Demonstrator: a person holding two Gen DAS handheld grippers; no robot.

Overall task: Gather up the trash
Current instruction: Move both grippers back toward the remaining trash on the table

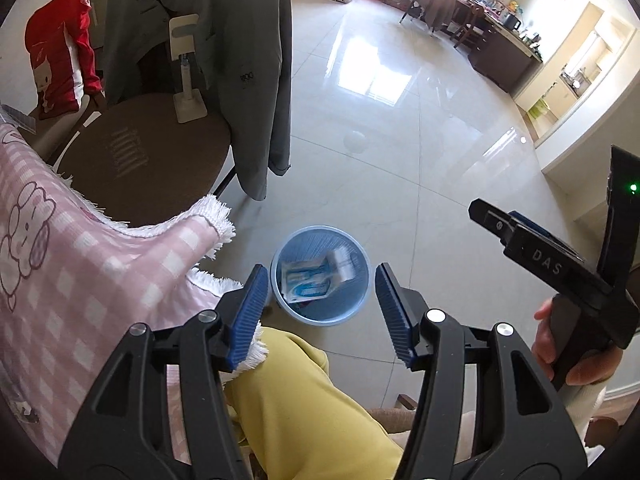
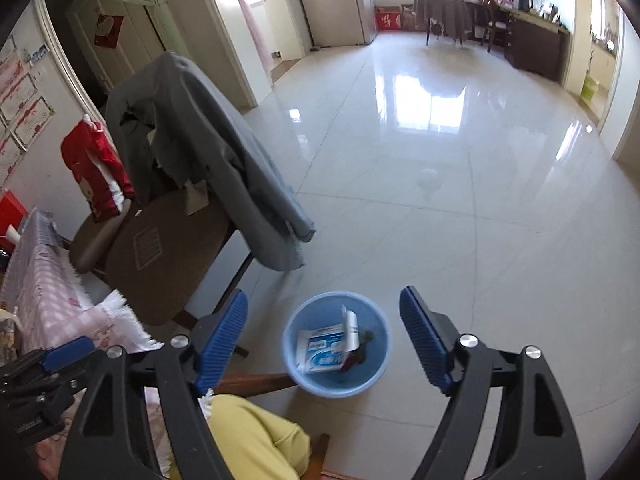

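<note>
Below left gripper (image 1: 322,312), jaws apart and empty: blue bin (image 1: 320,312) on floor (image 1: 420,160) with white-blue packet (image 1: 306,280) inside | Below right gripper (image 2: 324,340), jaws wide, empty: same bin, near chair (image 2: 160,256).

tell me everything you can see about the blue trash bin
The blue trash bin is a small round open-topped basket, apparently translucent plastic with ribbed walls. It stands upright on the glossy tiled floor, near a chair. Inside lie a blue-and-white packet, a white paper piece and something small and dark. Neither claw touches it.
</note>
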